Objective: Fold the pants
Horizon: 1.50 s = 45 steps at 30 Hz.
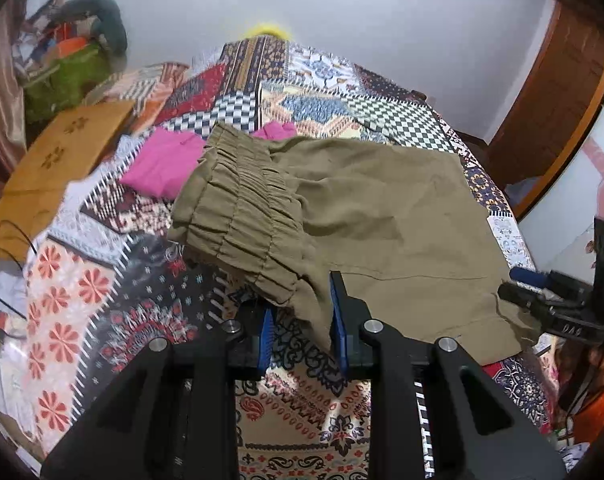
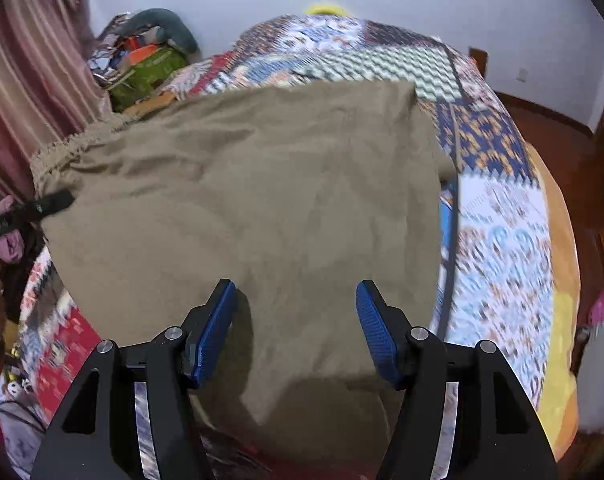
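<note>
Khaki pants (image 1: 382, 216) lie spread over the patchwork bed (image 1: 314, 108), with the elastic waistband lifted and bunched. The left gripper (image 1: 302, 328) has its jaws narrow, and cloth hangs between them against the right-hand pad. The right gripper (image 2: 295, 328) hovers over the fabric with jaws wide, gripping nothing. A pink garment (image 1: 161, 168) lies beyond.

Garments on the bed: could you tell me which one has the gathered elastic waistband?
The khaki pants; their ruffled waistband is lifted off the quilt, while the pink garment behind lies flat and smooth.

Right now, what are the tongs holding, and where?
The left tongs pinch the khaki pants by the edge beside the gathered waistband. The right tongs stand open over the cloth, holding nothing.
</note>
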Motion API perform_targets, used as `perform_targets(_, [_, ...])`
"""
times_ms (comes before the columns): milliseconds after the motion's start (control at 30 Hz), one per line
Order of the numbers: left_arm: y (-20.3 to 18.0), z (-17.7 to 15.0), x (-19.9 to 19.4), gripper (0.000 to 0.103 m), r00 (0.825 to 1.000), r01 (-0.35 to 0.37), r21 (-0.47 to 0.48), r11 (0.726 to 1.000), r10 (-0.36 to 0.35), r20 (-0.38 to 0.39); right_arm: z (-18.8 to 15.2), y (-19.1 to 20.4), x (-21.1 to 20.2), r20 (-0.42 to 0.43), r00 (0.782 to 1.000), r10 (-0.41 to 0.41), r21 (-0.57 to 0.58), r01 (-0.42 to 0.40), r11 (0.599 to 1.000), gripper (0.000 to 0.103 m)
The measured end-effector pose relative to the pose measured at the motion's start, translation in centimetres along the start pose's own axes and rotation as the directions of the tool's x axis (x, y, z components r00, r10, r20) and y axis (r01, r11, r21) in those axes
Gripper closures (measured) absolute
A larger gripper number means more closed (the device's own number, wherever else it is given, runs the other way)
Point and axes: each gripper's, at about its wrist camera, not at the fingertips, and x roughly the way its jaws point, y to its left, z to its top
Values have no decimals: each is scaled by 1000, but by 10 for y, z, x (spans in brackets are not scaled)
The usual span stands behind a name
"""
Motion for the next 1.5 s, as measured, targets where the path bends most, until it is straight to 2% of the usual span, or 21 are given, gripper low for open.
perform_targets(167, [-17,6,-10,79,998,-26,88,996,21,63,16,26,8,17,999,37,-46,-37,998,44])
perform_targets(367, [-33,17,-19,79,994,9,145,989,-24,103,10,54,35,-85,995,49,-141,-61,988,45])
perform_targets(467, [-49,20,-22,79,991,-1,200,980,-26,131,8,54,39,-98,994,53,-146,-68,987,43])
perform_targets(700, [-91,27,-28,79,984,41,303,952,-92,156,5,49,38,-100,992,79,-127,-92,988,42])
perform_targets(967, [-129,23,-29,83,984,57,409,911,-120,130,-3,34,15,-54,992,114,-60,-117,991,42])
perform_targets(1100, [-141,23,-27,83,986,59,437,897,-121,115,-9,12,-4,-5,996,88,-7,-88,996,42])
perform_targets(1200, [-146,24,-24,84,986,82,433,897,-137,97,-19,-10,-17,11,999,30,36,-30,999,42])
perform_targets(1300, [-153,24,-23,86,985,105,438,893,-155,78,-32,-28,-21,-6,1000,-14,72,14,997,42])
perform_targets(1433, [-164,23,-18,89,982,149,442,884,-187,41,-47,-44,-7,-65,998,-19,115,26,993,42])
perform_targets(1500, [-170,21,-16,89,980,163,449,878,-196,27,-50,-45,-2,-66,998,2,137,8,991,42])
